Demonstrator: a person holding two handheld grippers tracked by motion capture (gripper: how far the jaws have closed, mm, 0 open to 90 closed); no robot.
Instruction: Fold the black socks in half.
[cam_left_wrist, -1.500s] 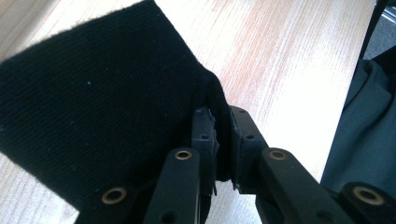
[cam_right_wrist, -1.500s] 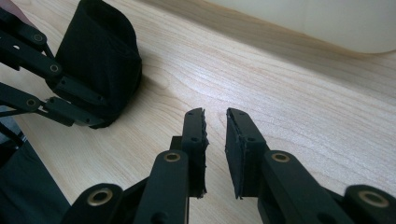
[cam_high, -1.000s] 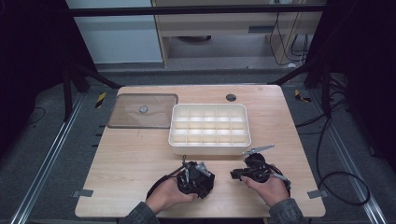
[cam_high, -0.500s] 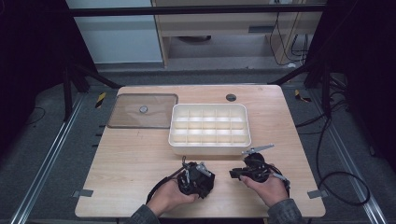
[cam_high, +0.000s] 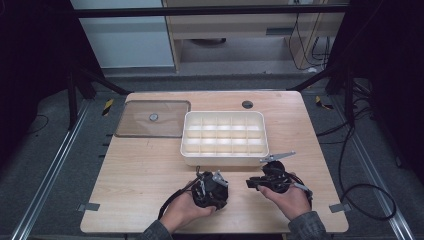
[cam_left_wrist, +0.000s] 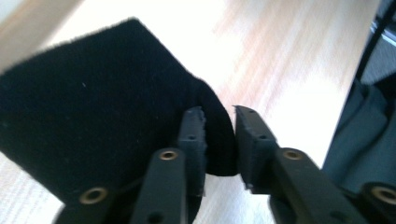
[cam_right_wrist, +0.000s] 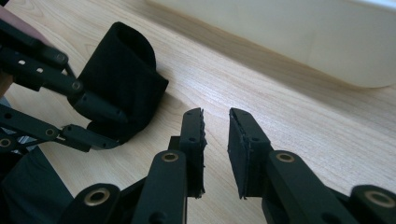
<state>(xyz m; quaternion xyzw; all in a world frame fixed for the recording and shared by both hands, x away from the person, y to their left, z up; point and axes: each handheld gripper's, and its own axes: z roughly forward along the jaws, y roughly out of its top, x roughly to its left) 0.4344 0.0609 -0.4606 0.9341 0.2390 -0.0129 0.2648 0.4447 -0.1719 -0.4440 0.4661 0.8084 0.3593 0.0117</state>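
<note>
A piece of black felt-like cloth (cam_left_wrist: 93, 116), folded into a loop (cam_right_wrist: 123, 79), rests on the wooden table near its front edge. My left gripper (cam_left_wrist: 219, 114) has its jaws on either side of the loop's rounded end. Those jaws have just been opening, and the cloth still sits loosely between them. In the high view the left gripper (cam_high: 216, 186) lies low in a hand. My right gripper (cam_right_wrist: 215, 115) hovers just beside the cloth, its jaws a narrow gap apart with nothing between them. From above, the right gripper (cam_high: 250, 183) points left toward the other one (cam_right_wrist: 116, 130).
A white compartment tray (cam_high: 224, 159) stands just beyond both hands, its wall (cam_right_wrist: 299, 42) close to the right gripper. A clear lid (cam_high: 152, 118) lies at the back left. A small dark round fitting (cam_high: 247, 104) sits near the far edge.
</note>
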